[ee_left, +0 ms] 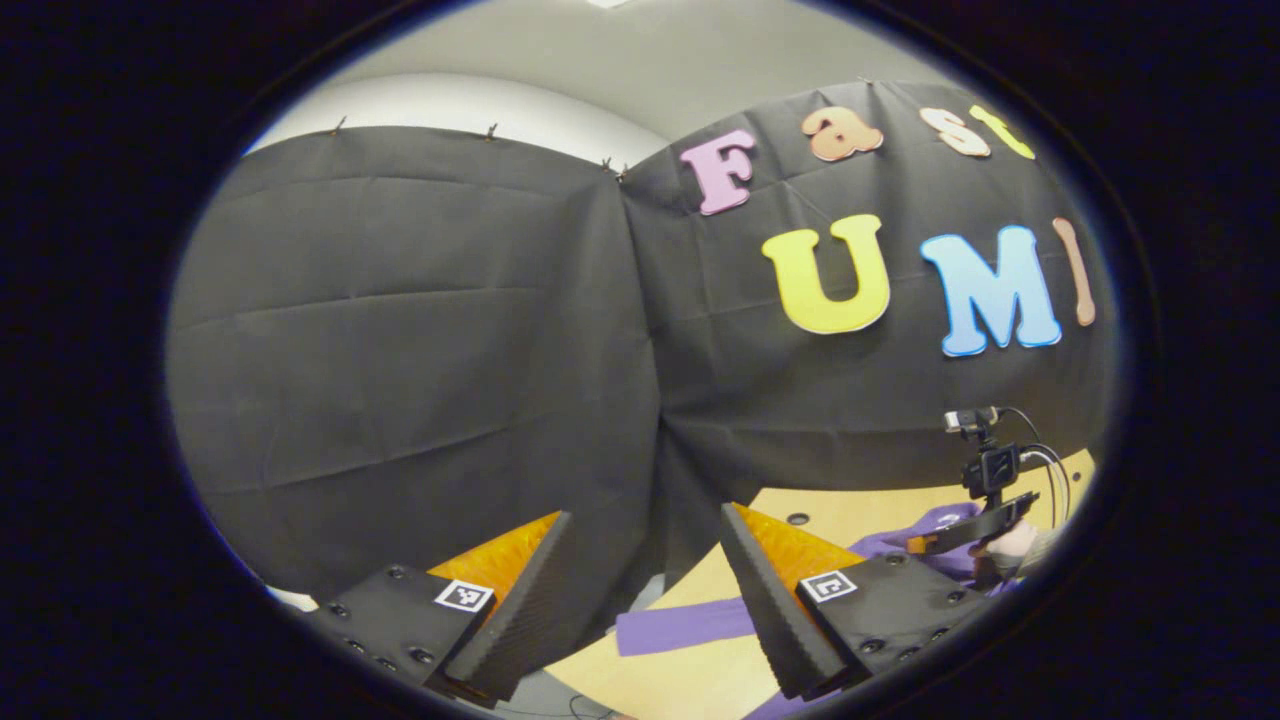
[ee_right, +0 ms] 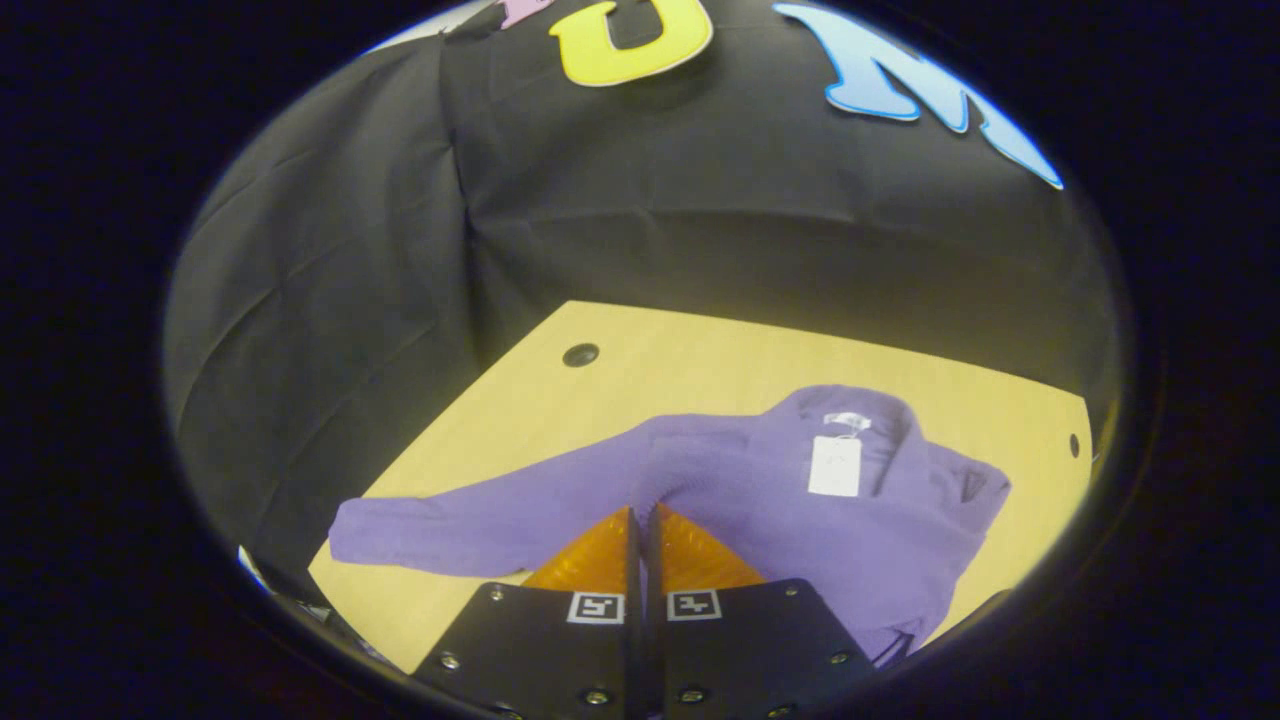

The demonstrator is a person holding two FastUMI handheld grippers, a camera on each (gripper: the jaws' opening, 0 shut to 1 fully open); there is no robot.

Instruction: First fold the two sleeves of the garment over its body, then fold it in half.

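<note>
The right gripper (ee_right: 640,525) has its fingers pressed together, gripping nothing, above the purple sweater (ee_right: 760,490) spread on the wooden table (ee_right: 700,350), one sleeve (ee_right: 450,530) stretched left. The left gripper (ee_left: 645,570) gapes wide, empty, near the table's left edge.

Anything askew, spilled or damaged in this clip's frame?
Nothing damaged or spilled. The purple knit sweater lies on the light wooden table with one sleeve stretched out flat toward the table's edge and the other side bunched against the body, so it sits lopsided. A white tag lies exposed near the collar.
</note>
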